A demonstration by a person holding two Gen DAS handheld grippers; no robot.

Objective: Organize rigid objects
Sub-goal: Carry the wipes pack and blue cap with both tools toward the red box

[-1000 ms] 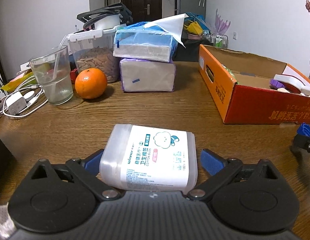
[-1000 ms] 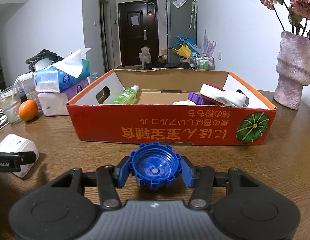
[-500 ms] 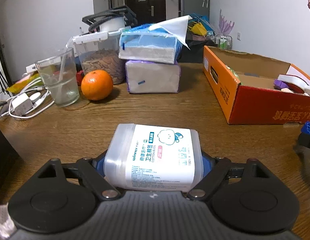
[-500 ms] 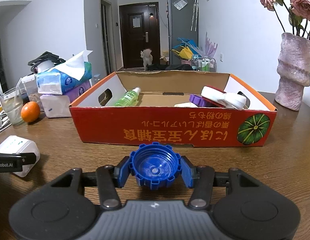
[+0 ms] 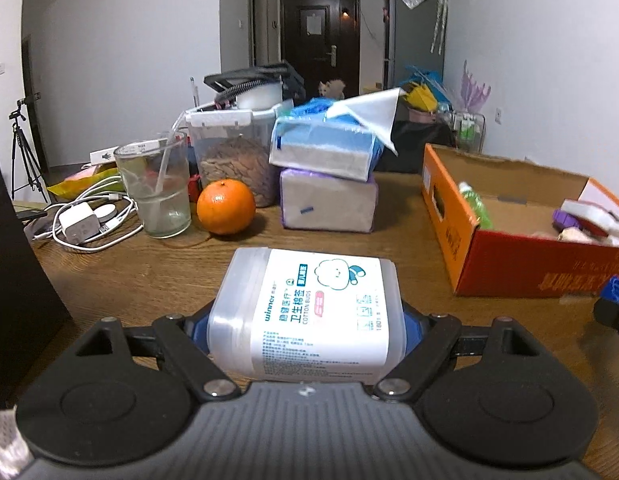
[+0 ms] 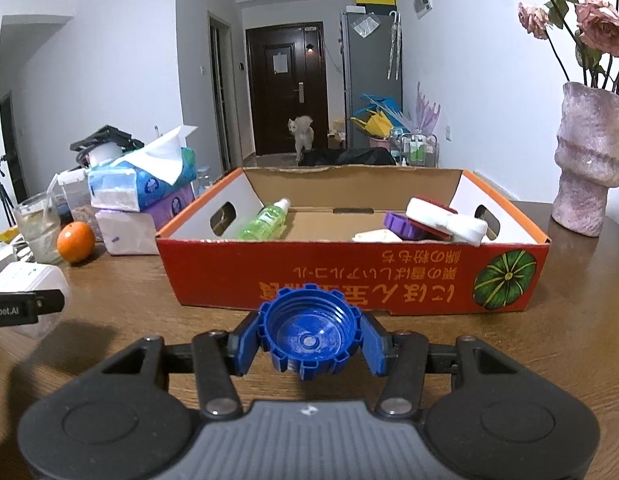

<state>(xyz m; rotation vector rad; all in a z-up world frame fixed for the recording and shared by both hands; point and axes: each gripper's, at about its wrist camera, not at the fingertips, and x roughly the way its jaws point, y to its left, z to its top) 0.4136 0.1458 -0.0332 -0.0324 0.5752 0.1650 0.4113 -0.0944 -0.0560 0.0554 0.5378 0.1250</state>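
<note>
A white cotton-bud box [image 5: 309, 316] with a printed label sits clamped between the blue pads of my left gripper [image 5: 305, 326], lifted a little off the wooden table. In the right wrist view the same cotton-bud box [image 6: 33, 280] shows at the far left edge. My right gripper [image 6: 309, 338] is shut on a blue ribbed bottle cap [image 6: 309, 336], hollow side facing the camera, just in front of the red-orange cardboard box [image 6: 349, 276]. That cardboard box [image 5: 509, 256] holds a green bottle [image 6: 265, 218], a purple lid [image 6: 403, 226] and a white-and-red item [image 6: 445, 220].
Left of the cardboard box stand two stacked tissue packs [image 5: 329, 176], an orange [image 5: 225, 206], a glass with a straw [image 5: 157, 188], a clear food container [image 5: 233, 152] and chargers with cables [image 5: 85, 224]. A pink vase of flowers [image 6: 587, 160] stands at the right. A small white dog [image 6: 301, 132] is in the hallway.
My left gripper closed from wide open onto the cotton-bud box and raised it slightly, tilting the view upward. The right gripper kept the blue cap and rose a little toward the cardboard box.
</note>
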